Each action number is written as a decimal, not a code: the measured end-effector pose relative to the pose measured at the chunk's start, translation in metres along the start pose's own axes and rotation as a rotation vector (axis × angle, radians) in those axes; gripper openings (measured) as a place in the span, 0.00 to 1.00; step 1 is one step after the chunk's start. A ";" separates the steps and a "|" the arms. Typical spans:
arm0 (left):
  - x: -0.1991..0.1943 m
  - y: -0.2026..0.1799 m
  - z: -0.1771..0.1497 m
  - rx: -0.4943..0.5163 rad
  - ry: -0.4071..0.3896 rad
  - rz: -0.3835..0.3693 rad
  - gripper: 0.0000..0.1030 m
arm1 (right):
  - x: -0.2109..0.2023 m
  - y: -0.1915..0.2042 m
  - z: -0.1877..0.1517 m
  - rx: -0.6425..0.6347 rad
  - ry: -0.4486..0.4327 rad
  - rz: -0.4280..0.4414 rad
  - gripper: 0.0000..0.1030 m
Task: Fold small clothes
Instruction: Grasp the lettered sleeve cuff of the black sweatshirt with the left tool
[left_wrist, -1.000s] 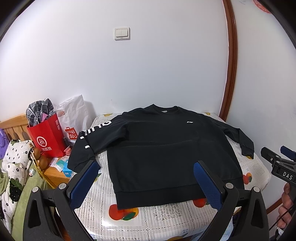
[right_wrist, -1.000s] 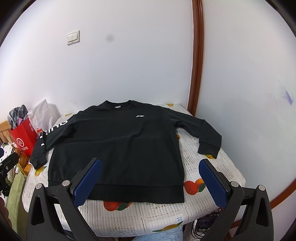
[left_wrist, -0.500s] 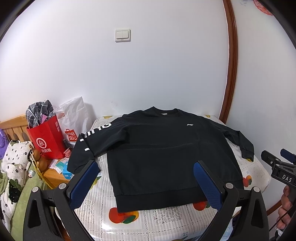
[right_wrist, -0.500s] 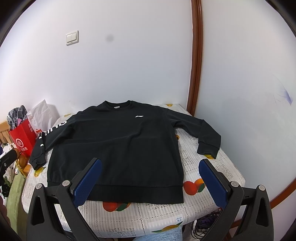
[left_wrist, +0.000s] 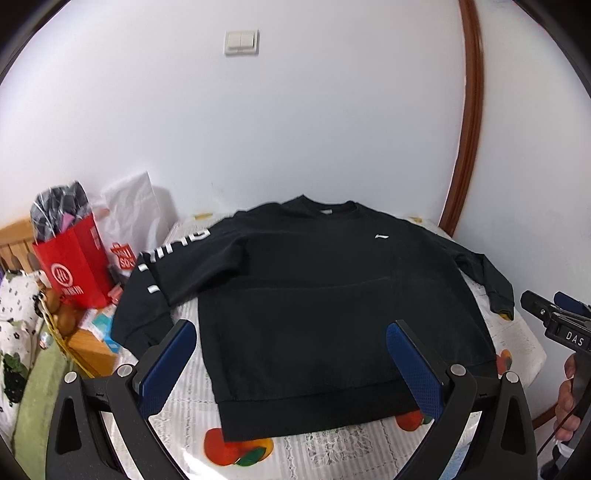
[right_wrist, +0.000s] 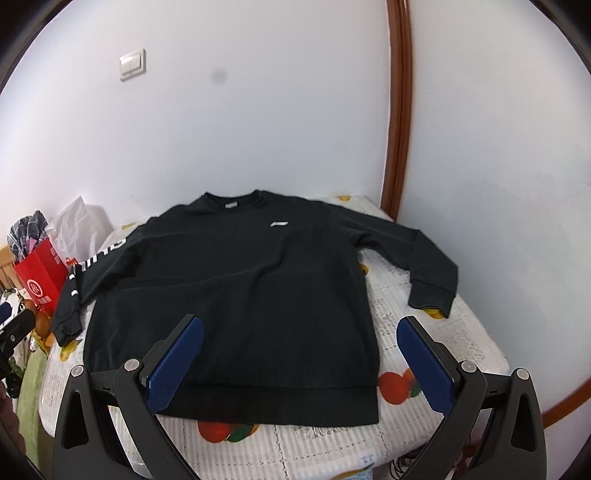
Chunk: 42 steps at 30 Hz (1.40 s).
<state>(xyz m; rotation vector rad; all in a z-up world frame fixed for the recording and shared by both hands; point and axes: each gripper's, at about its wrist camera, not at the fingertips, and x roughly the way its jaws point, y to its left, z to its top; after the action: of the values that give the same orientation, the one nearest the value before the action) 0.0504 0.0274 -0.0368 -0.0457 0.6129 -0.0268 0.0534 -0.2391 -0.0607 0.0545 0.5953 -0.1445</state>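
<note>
A black sweatshirt (left_wrist: 317, 306) lies flat and face up on a table with a fruit-print cover (left_wrist: 325, 454), sleeves spread to both sides, collar at the far end. It also shows in the right wrist view (right_wrist: 255, 295). My left gripper (left_wrist: 290, 365) is open and empty, held above the hem near the front edge. My right gripper (right_wrist: 301, 360) is open and empty, also above the hem. The right gripper shows at the right edge of the left wrist view (left_wrist: 554, 321).
A red paper bag (left_wrist: 70, 258) and a white bag (left_wrist: 133, 225) stand left of the table by the wall. A wooden stand (left_wrist: 92, 347) with small items sits below them. White walls and a brown trim (left_wrist: 469, 110) close the back and right.
Both grippers have moved closer to the table and a little lower; the sweatshirt looks larger. Both stay open. The sweatshirt has not moved.
</note>
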 end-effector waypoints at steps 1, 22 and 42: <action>0.008 0.002 -0.002 -0.005 0.006 -0.004 1.00 | 0.008 -0.001 0.001 -0.002 0.010 -0.001 1.00; 0.145 0.119 -0.018 -0.053 0.254 0.316 0.92 | 0.163 0.002 -0.010 -0.022 0.161 0.035 0.93; 0.204 0.173 -0.028 -0.090 0.314 0.338 0.18 | 0.198 0.064 -0.023 -0.169 0.259 -0.017 0.93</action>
<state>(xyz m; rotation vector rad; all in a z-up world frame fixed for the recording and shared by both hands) 0.2032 0.1912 -0.1857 -0.0248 0.9291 0.3264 0.2125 -0.1978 -0.1908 -0.0968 0.8646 -0.1042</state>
